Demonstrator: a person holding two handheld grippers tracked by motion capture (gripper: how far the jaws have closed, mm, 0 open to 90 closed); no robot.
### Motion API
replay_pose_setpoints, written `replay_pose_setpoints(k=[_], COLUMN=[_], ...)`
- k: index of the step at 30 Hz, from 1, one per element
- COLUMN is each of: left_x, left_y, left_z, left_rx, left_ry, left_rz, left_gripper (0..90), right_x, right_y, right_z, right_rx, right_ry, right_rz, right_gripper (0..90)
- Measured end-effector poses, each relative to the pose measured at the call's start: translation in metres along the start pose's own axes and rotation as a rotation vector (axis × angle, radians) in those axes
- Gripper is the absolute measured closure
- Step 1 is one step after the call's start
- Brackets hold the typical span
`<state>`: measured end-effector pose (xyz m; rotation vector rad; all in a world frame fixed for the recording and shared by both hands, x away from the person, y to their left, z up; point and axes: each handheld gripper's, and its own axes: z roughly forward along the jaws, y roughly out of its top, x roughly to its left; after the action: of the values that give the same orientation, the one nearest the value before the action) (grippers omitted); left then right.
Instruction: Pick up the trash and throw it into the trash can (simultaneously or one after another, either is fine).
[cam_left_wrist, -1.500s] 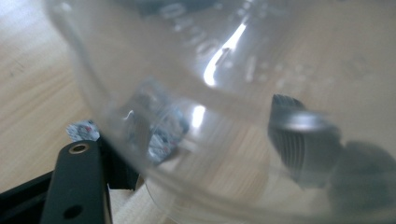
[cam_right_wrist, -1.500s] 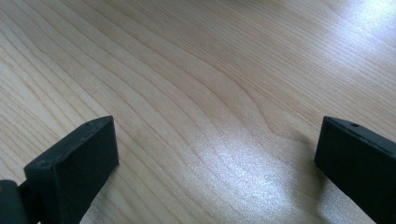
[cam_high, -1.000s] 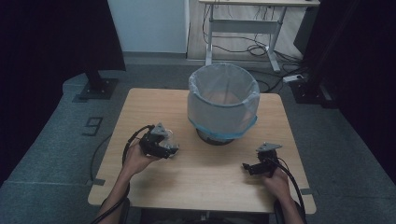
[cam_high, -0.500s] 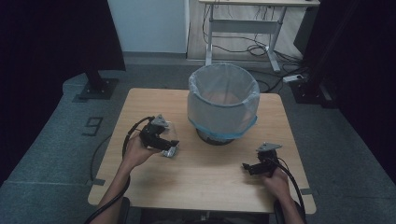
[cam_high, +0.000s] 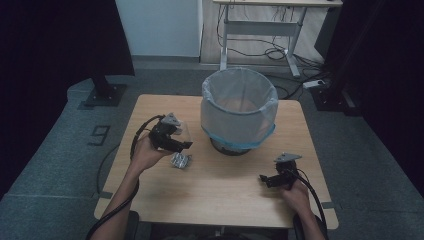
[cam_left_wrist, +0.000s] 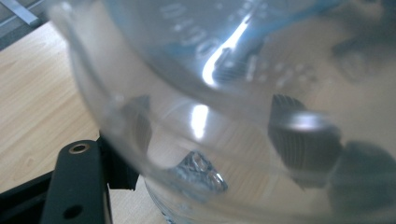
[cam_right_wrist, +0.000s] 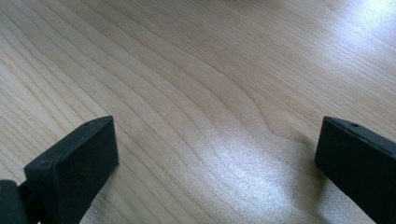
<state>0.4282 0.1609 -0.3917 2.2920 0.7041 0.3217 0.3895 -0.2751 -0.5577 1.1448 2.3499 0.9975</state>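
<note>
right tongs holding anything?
No. In the right gripper view the right tongs stand wide open, with bare wooden table between the two jaws.

Your table is pale wood with a smooth, faintly sheened grain. Your left gripper holds a clear, glossy plastic cup with raised markings. Crinkled, shiny foil lies beneath it. The bin wears a thin translucent plastic liner. Your right gripper has matt black jaws.
</note>
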Motion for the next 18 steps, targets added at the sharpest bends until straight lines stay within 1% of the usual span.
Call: replay_pose_setpoints(k=[4,10,18], left_x=[0.001,0.006,0.012], left_y=[0.01,0.024,0.038], left_z=[-0.004,-0.012,-0.022], left_rx=[0.003,-0.01,-0.018], left_ry=[-0.002,-0.028,-0.03], left_rz=[0.005,-0.005,-0.016], left_gripper=[31.2,31.3,31.3], right_x=[0.0,0.0,0.0], right_y=[0.0,0.0,0.0], right_z=[0.0,0.0,0.0], right_rx=[0.003,0.003,0.001], right_ry=[-0.001,-0.001,-0.002], right_rz=[-0.001,0.0,0.001], right_gripper=[0.0,0.0,0.0])
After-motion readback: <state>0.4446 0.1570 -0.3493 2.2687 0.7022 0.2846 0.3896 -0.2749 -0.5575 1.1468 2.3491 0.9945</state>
